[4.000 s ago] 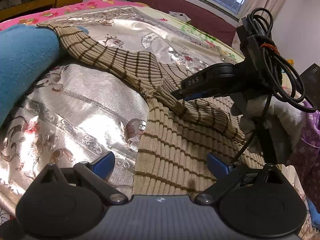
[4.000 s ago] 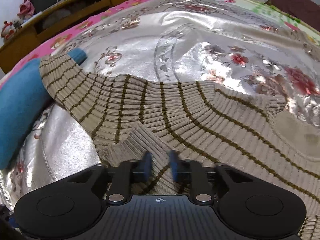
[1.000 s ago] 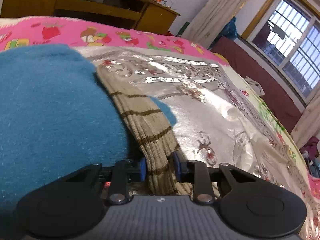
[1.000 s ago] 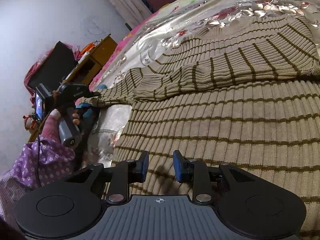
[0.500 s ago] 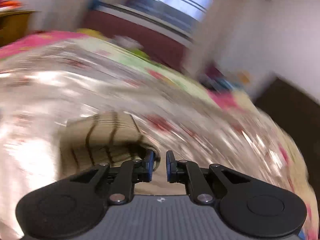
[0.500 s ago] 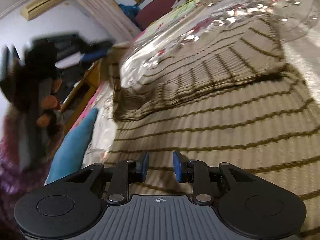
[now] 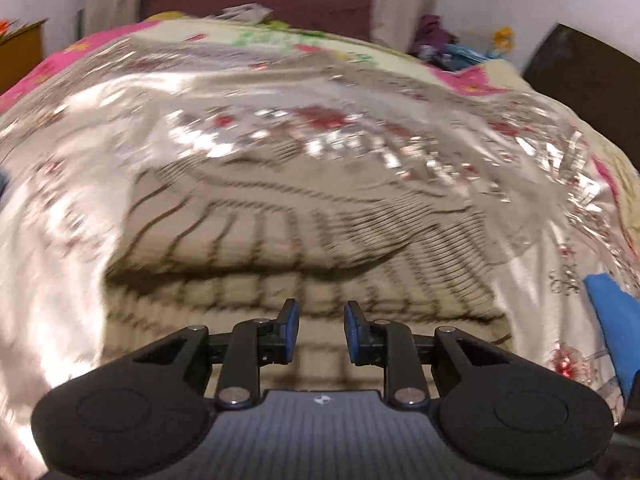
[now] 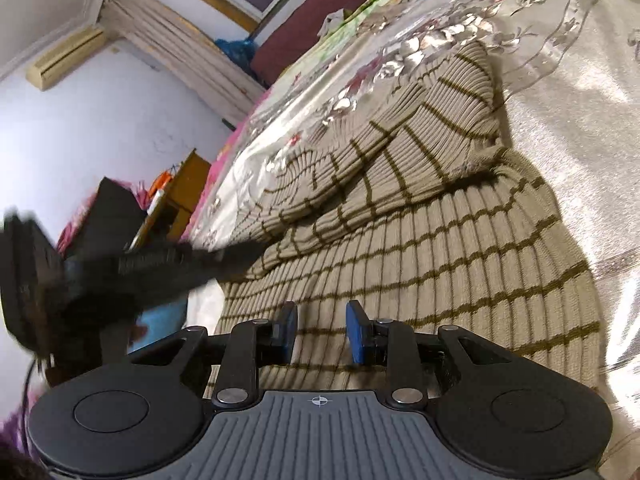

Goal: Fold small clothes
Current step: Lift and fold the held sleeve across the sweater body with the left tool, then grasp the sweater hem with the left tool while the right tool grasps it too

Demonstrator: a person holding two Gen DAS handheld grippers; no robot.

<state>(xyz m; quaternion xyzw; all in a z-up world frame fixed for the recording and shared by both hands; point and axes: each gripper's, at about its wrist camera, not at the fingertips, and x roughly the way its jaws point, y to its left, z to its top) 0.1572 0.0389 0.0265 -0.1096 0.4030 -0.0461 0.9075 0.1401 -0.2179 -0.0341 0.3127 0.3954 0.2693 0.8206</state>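
Striped ribbed sweater (image 8: 460, 240) half-folded on a bed (image 7: 200, 120) under a shiny floral cover.

One sleeve lies folded across the body. The left claw (image 7: 318, 330), jaws just parted and apparently empty in the blurred view, hovers over the knit. The right claw (image 8: 322, 330), slightly spread and pinching nothing, hovers over the hem. The slick cover could let the folded sleeve slide apart.

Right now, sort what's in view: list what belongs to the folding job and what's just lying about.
Job:
striped sweater
left gripper, jaws just opened, nothing between
right gripper

Lying about:
blue cloth
silver bedspread
wooden cabinet
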